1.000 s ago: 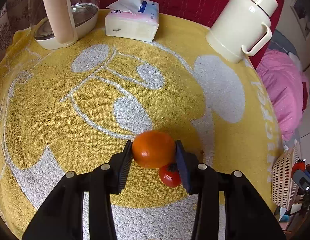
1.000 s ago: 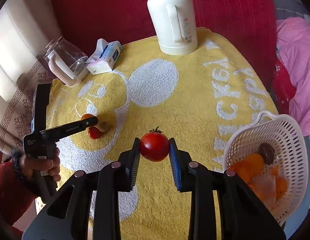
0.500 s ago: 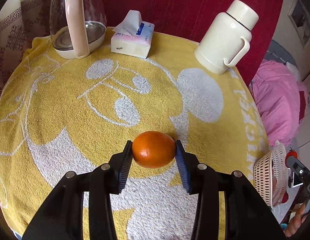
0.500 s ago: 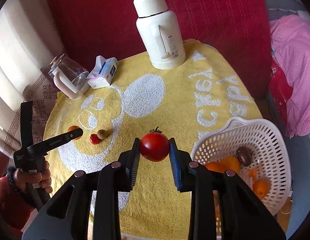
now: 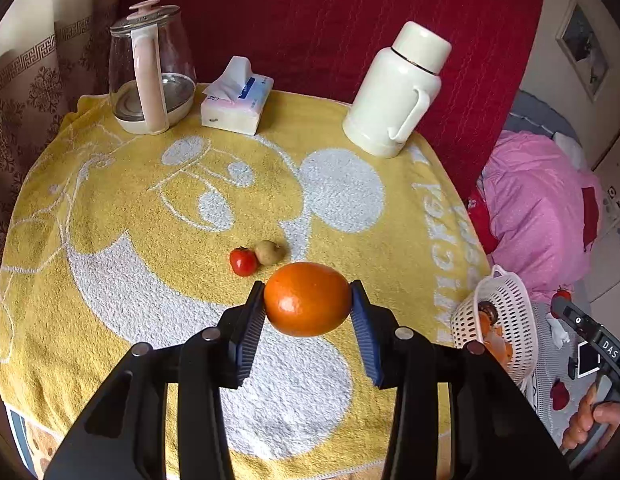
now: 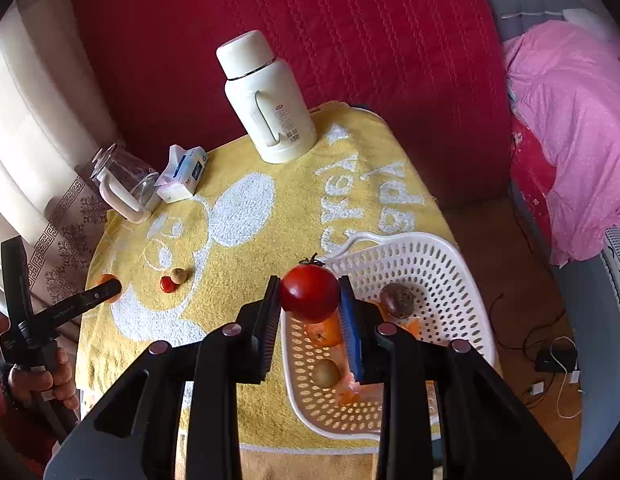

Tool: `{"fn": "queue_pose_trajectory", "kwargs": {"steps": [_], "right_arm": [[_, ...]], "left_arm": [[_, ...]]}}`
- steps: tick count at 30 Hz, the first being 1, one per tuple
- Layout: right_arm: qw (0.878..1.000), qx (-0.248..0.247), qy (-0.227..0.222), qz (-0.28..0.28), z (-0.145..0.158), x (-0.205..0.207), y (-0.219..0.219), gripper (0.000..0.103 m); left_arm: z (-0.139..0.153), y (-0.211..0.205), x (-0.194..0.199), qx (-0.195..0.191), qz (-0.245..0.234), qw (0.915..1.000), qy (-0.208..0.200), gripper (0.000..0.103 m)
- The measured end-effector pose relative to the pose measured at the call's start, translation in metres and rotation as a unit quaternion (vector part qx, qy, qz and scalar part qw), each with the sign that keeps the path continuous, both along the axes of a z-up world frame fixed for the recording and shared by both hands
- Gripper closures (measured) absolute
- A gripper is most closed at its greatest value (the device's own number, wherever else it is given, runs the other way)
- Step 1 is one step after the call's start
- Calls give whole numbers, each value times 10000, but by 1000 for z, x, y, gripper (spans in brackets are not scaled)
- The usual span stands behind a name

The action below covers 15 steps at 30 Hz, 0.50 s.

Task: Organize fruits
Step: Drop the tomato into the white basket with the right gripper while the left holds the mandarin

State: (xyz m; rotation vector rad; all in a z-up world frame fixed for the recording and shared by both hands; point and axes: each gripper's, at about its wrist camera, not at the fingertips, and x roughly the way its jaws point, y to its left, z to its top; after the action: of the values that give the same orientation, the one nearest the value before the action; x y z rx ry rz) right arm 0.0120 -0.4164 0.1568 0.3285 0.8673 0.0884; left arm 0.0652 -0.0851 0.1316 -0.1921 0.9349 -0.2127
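Observation:
My left gripper [image 5: 307, 309] is shut on an orange [image 5: 307, 298] and holds it well above the yellow towel [image 5: 109, 216]. A small red tomato [image 5: 243, 261] and a small tan fruit [image 5: 268, 251] lie together on the towel beyond it. My right gripper [image 6: 310, 298] is shut on a red tomato [image 6: 310, 293] and holds it above the left rim of the white basket [image 6: 462, 276]. The basket holds several orange fruits, a dark brown fruit [image 6: 397, 300] and a tan fruit [image 6: 325, 373]. The basket also shows in the left wrist view [image 5: 510, 308], at the table's right edge.
A cream thermos jug [image 5: 398, 92], a tissue pack [image 5: 235, 104] and a glass kettle [image 5: 149, 68] stand along the table's far side against a red backdrop. A pink quilt [image 6: 570, 128] lies to the right of the table. Cables lie on the floor [image 6: 550, 360].
My left gripper has lifted the orange up and back, uncovering the small tomato and tan fruit. My right gripper has carried the tomato right to above the basket's rim.

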Motion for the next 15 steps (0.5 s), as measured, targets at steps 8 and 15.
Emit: {"fn": "queue_pose_trajectory", "kwargs": {"steps": [8, 15], "right_arm": [[9998, -94, 103, 145, -7, -21, -22, 74], [9983, -143, 488, 300, -35, -33, -31, 74]], "left_arm": [[18, -23, -30, -74, 10, 9997, -222, 60], [25, -36, -49, -111, 34, 9996, -276, 60]]}}
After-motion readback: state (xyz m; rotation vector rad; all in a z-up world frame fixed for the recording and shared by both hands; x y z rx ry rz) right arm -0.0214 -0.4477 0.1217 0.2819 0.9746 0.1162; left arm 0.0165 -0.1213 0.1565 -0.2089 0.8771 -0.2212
